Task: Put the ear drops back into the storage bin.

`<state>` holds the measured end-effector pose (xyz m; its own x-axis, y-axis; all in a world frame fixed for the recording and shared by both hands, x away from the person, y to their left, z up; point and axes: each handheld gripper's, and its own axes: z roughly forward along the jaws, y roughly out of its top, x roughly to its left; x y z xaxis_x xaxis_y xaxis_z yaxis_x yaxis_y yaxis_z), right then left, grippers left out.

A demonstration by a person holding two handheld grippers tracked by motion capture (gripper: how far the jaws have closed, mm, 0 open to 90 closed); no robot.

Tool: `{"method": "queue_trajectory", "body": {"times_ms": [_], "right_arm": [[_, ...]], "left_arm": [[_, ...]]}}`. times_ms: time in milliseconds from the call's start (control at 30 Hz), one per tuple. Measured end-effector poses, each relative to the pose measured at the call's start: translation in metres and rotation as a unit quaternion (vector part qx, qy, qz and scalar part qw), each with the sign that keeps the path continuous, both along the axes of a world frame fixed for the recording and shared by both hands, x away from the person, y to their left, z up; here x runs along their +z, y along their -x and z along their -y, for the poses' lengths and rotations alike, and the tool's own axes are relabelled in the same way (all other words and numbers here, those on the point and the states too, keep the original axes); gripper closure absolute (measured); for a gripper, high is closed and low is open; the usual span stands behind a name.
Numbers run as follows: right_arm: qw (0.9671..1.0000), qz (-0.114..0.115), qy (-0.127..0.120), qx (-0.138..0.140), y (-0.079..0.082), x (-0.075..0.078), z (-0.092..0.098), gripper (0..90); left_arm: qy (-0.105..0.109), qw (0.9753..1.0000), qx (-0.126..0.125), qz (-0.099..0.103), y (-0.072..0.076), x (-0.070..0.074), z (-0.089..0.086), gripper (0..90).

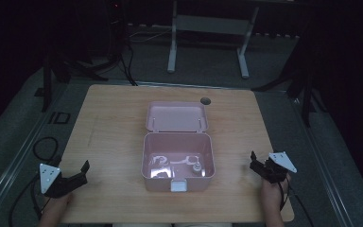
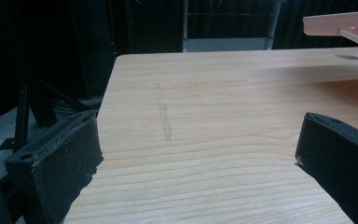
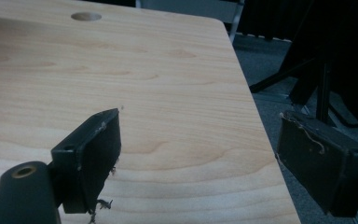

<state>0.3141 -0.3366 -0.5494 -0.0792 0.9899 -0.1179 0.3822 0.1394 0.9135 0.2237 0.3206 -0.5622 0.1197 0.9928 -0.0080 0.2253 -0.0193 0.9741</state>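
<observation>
The left gripper (image 1: 71, 176) rests at the desk's (image 1: 113, 123) near left corner, jaws wide apart, holding nothing; the right gripper (image 1: 261, 165) sits at the near right edge, jaws likewise spread and empty; the pink box (image 1: 178, 161) lies open mid-desk between them.
</observation>
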Motion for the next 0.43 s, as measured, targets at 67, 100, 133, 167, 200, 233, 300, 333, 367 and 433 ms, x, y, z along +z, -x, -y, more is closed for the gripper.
{"method": "queue_trajectory", "body": {"times_ms": [67, 100, 133, 167, 200, 233, 300, 333, 367, 433], "right_arm": [[1.0000, 0.001, -0.004, -0.004, 0.0000, -0.0001, 0.0019, 13.5], [1.0000, 0.002, -0.006, -0.006, -0.0001, 0.0001, 0.0028, 13.5], [1.0000, 0.001, -0.009, -0.005, -0.0003, 0.0000, 0.0036, 13.5], [0.9999, 0.001, -0.009, -0.006, -0.0004, -0.0001, 0.0040, 13.5], [0.9999, -0.003, -0.009, -0.007, -0.0011, -0.0006, 0.0044, 13.5], [0.9999, -0.003, -0.009, -0.007, -0.0011, -0.0006, 0.0044, 13.5], [1.0000, -0.006, -0.005, -0.003, -0.0018, -0.0010, 0.0037, 13.5], [1.0000, -0.006, -0.004, -0.003, -0.0020, -0.0013, 0.0031, 13.5], [1.0000, -0.006, -0.004, -0.003, -0.0020, -0.0013, 0.0031, 13.5], [1.0000, -0.007, -0.001, -0.001, -0.0024, -0.0015, 0.0021, 13.6]], "left_arm": [[0.000, 1.0000, 0.000, 0.000, 0.0000, 0.0000, 0.0000, 0.3], [0.000, 1.0000, 0.001, -0.001, -0.0001, 0.0000, 0.0000, 0.4], [0.000, 1.0000, 0.000, 0.000, -0.0001, 0.0000, 0.0000, 0.4], [0.000, 1.0000, 0.000, 0.000, -0.0001, 0.0000, 0.0000, 0.3], [0.000, 1.0000, 0.001, -0.001, -0.0001, 0.0000, 0.0000, 0.4], [0.000, 1.0000, 0.001, -0.001, -0.0001, 0.0000, 0.0000, 0.4], [-0.001, 1.0000, 0.001, -0.001, 0.0001, 0.0001, 0.0001, 0.4], [-0.001, 1.0000, 0.001, -0.001, 0.0001, 0.0001, 0.0001, 0.4], [-0.001, 1.0000, 0.000, -0.001, 0.0000, 0.0001, 0.0000, 0.4], [-0.001, 1.0000, 0.001, -0.001, 0.0000, 0.0001, 0.0001, 0.4]]}}
